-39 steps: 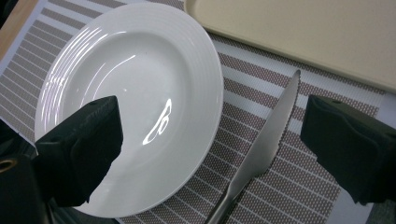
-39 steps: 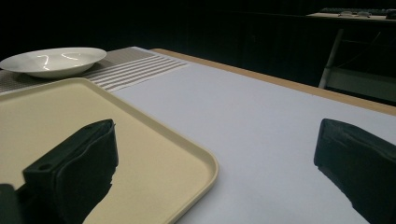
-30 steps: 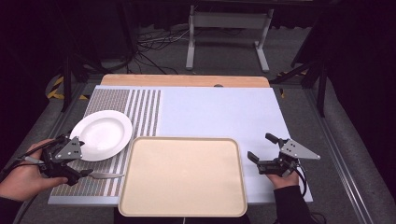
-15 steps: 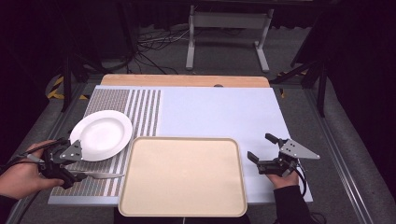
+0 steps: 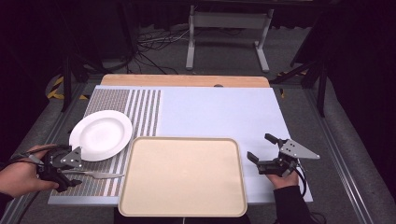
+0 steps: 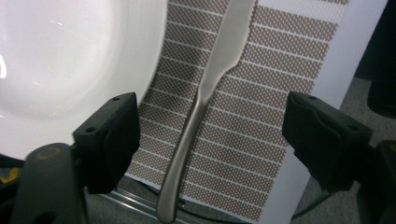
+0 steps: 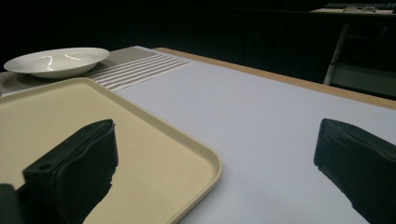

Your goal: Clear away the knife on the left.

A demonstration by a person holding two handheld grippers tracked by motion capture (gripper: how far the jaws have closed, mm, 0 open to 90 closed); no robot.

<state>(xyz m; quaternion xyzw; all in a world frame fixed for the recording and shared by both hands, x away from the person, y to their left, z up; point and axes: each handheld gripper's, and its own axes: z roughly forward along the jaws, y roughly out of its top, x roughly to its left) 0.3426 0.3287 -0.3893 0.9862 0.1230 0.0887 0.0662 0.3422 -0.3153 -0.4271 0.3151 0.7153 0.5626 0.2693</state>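
Note:
A white plate (image 5: 100, 134) sits on the striped mat (image 5: 140, 109) at the left, and its rim also appears in the left gripper view (image 6: 70, 56). A metal knife (image 5: 95, 175) lies on the mat in front of the plate, blade pointing toward the tray. My left gripper (image 5: 69, 170) is open over the knife's handle (image 6: 205, 93), with one jaw on each side and neither touching it. A large beige tray (image 5: 183, 176) rests bare at the front centre. My right gripper (image 5: 259, 146) hovers open just right of the tray (image 7: 140, 154) with nothing between its fingers.
A pale blue sheet (image 5: 219, 112) covers the table's middle and right. A wooden table edge (image 5: 187, 80) runs along the back. Beyond it, a metal stand (image 5: 224, 37) and cables (image 5: 154, 42) are on the dark floor.
My left gripper has drawn back a little to the left, toward the person. The knife, plate, tray and right gripper have stayed put.

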